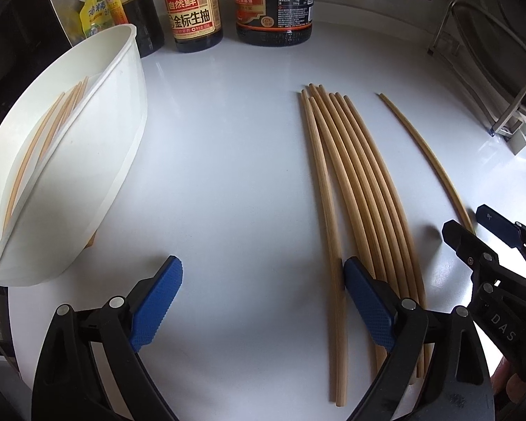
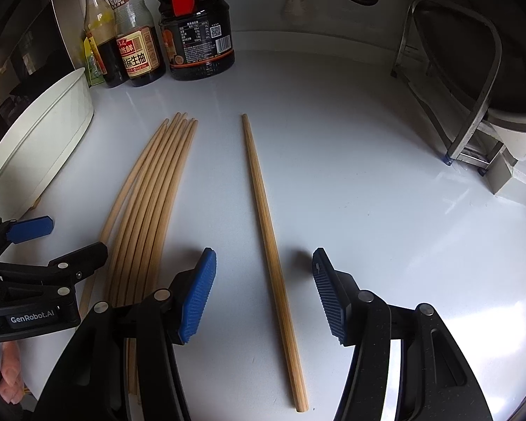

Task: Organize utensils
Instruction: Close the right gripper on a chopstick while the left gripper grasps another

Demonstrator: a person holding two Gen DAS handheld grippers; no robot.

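A bundle of several wooden chopsticks (image 1: 354, 189) lies on the white counter; it also shows in the right wrist view (image 2: 150, 203). A single chopstick (image 2: 268, 245) lies apart to its right, also seen in the left wrist view (image 1: 427, 158). A white tub (image 1: 98, 154) at left holds several chopsticks (image 1: 45, 137). My left gripper (image 1: 263, 301) is open and empty, its right finger against the bundle's leftmost stick. My right gripper (image 2: 264, 298) is open, its jaws on either side of the single chopstick.
Sauce bottles (image 1: 193, 10) and a dark jar (image 1: 273, 3) stand at the back. A metal rack (image 2: 473, 112) with a pot stands at the right. The white tub also shows at the left of the right wrist view (image 2: 42, 140).
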